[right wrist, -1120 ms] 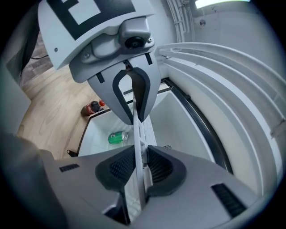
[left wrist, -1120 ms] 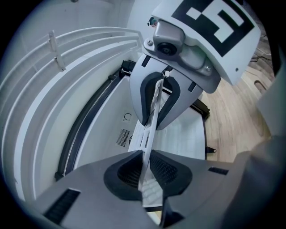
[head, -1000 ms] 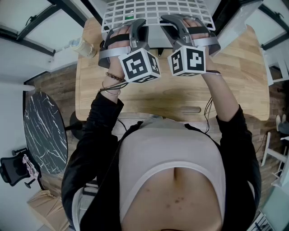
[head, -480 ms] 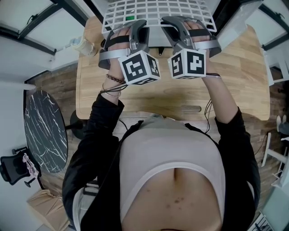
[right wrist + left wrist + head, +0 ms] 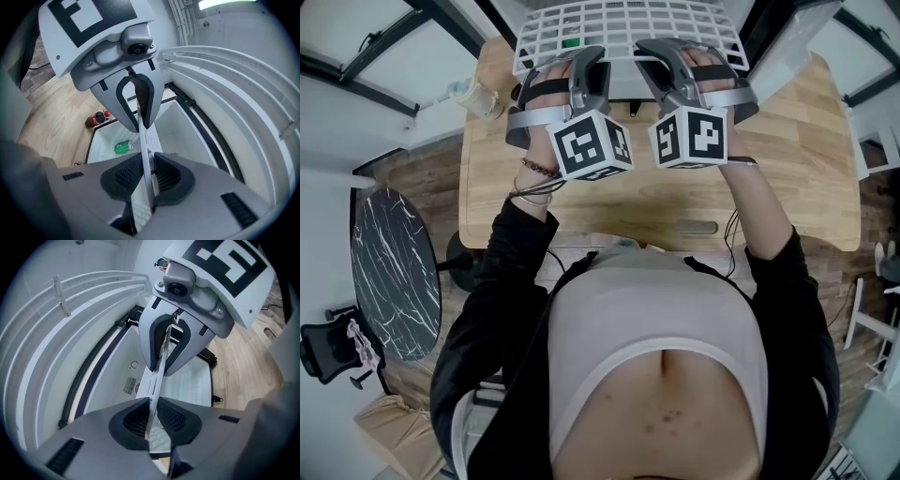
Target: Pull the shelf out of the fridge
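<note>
A white wire-grid shelf [image 5: 628, 23] lies flat at the top of the head view, above the white fridge [image 5: 623, 86]. My left gripper [image 5: 586, 58] is shut on its near edge at the left, and my right gripper [image 5: 664, 56] is shut on the same edge at the right. In the left gripper view the shelf [image 5: 157, 376] runs edge-on between the pads of the left gripper [image 5: 152, 416], with the right gripper [image 5: 166, 341] clamped opposite. In the right gripper view the shelf [image 5: 143, 136] is pinched in the right gripper [image 5: 149, 176].
A green can [image 5: 124, 147] lies inside the fridge, and a dark cola bottle [image 5: 96, 119] lies beyond it. The fridge stands on a wooden table [image 5: 787, 178]. A pale bottle [image 5: 473, 97] sits at the table's left corner. A round marble table [image 5: 394, 272] stands to the left.
Both grippers and the shelf have drifted slightly toward the person. The grip on the shelf is unchanged.
</note>
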The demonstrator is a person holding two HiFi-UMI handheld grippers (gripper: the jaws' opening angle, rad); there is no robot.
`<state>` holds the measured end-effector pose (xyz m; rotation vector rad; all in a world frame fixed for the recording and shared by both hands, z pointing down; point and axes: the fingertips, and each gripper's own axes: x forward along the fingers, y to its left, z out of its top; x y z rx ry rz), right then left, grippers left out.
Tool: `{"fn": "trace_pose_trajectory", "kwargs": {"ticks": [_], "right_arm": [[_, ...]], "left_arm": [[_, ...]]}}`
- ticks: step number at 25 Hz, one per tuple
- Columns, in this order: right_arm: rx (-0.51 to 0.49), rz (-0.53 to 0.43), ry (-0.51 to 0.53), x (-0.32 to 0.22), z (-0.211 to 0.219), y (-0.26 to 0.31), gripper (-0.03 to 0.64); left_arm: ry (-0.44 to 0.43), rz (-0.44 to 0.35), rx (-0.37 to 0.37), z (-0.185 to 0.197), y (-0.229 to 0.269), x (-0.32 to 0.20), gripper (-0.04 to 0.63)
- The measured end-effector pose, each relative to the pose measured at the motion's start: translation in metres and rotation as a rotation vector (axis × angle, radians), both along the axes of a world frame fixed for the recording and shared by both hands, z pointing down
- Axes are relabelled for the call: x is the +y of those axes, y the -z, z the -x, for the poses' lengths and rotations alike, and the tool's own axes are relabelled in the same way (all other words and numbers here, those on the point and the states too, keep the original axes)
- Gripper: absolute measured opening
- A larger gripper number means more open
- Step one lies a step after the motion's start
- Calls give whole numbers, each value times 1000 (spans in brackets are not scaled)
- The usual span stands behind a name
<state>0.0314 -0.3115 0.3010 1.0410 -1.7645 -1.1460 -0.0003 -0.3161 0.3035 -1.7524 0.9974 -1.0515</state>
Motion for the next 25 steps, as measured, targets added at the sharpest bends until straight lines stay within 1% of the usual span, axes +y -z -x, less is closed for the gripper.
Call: {"fn": "trace_pose_trajectory", "kwargs": {"ticks": [7, 25], "right_arm": [[18, -12, 32, 1, 1, -3, 81], [19, -9, 48, 13, 1, 0, 81]], "left_arm": [[4, -5, 1, 0, 1, 3, 52], [0, -34, -6, 0, 4, 16, 52]]}}
